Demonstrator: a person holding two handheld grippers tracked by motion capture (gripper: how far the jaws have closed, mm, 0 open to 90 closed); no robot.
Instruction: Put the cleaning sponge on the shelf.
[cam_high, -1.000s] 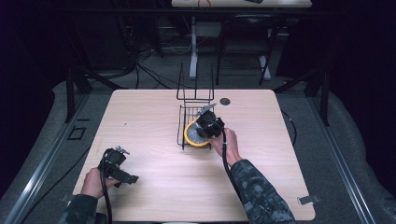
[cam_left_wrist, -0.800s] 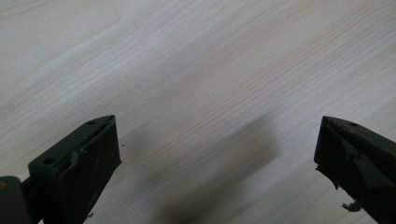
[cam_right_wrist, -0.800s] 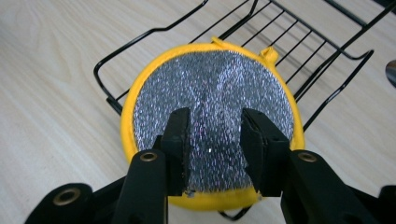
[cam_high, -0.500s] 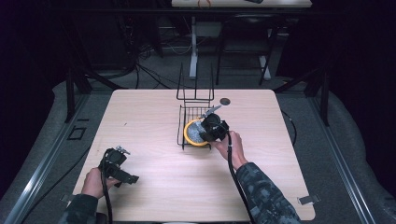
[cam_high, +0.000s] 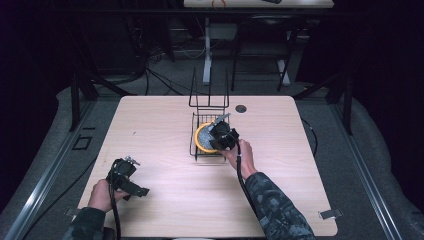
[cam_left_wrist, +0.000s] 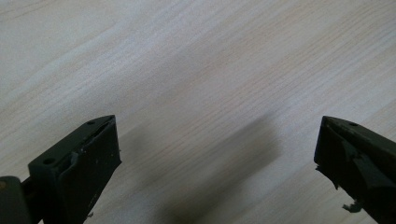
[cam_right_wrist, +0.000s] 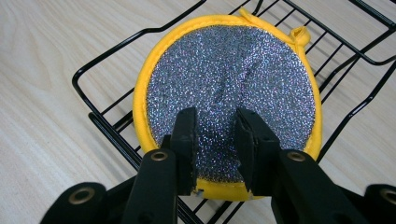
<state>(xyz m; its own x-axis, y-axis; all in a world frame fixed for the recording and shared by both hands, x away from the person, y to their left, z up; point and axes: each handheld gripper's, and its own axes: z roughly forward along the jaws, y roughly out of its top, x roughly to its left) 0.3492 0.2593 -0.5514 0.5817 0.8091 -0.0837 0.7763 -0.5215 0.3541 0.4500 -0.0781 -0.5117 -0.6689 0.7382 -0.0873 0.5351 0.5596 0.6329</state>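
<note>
A round scouring pad (cam_right_wrist: 224, 70), glittery grey with a yellow rim and a small loop, lies in a black wire basket (cam_right_wrist: 112, 126) at the middle of the table. My right gripper (cam_right_wrist: 215, 114) bears down on the pad's face, its jaws close together with a creased ridge of the pad pinched between them. From above, the right gripper (cam_high: 223, 135) covers the pad (cam_high: 201, 138) at the basket's (cam_high: 192, 142) right side. My left gripper (cam_high: 135, 189) rests low at the front left; its jaws (cam_left_wrist: 217, 126) stand wide apart over bare wood.
The light wooden table (cam_high: 160, 130) has a tall wire back on the basket (cam_high: 209, 95) and a dark cable hole (cam_high: 241, 108) behind it. Dark floor, cables and table legs surround the table.
The right gripper has shifted slightly right and toward the person over the basket. The left gripper stays where it was.
</note>
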